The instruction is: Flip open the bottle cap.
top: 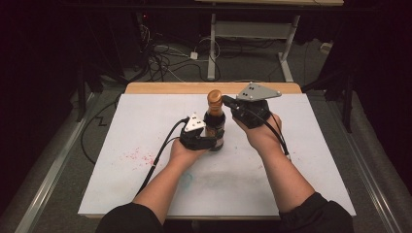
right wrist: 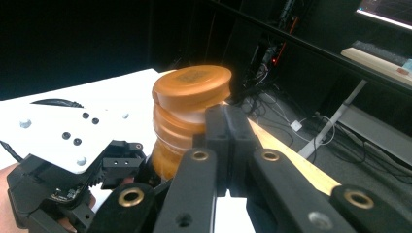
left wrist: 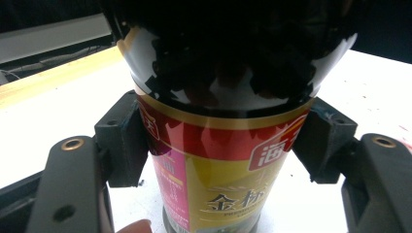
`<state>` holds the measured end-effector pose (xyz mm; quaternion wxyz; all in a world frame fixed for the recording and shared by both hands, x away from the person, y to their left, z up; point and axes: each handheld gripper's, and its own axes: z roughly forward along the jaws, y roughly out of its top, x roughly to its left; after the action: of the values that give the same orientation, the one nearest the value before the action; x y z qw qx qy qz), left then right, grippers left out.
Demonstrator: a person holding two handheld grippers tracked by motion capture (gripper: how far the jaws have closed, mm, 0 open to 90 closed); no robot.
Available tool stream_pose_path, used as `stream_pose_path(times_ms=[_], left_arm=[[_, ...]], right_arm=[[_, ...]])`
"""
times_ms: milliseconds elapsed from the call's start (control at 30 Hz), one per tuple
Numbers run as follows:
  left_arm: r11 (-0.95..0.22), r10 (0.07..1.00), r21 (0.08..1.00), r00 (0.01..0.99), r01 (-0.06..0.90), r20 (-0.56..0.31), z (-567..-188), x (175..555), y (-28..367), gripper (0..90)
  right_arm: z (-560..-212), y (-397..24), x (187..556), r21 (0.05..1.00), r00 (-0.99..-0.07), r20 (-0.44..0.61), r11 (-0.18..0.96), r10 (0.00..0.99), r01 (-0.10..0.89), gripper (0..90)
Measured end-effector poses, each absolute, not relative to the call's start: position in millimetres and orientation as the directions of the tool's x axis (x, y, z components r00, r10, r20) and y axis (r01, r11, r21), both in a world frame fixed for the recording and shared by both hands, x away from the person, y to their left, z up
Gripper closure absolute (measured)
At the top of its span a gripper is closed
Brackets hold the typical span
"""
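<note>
High view: bottle upright mid-tabletop, left gripper clamped round its body; right gripper with jaws pressed together, empty, beside the orange cap.

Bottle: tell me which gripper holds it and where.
The left gripper clamps the bottle around its labelled body; the right gripper, shut, rests beside the cap.
</note>
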<state>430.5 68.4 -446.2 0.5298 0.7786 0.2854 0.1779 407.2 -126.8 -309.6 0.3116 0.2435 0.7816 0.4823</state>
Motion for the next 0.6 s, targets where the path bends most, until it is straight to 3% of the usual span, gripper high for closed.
stream_pose_path(times_ms=[600], left_arm=[[-0.285, 0.638, 0.923, 0.77, 0.258, -0.018, -445.1, 428.1, 68.3, 29.2]], right_arm=[[-299.3, -118.1, 407.8, 0.903, -0.687, -0.287, 0.428, 0.668, 0.039, 90.0]])
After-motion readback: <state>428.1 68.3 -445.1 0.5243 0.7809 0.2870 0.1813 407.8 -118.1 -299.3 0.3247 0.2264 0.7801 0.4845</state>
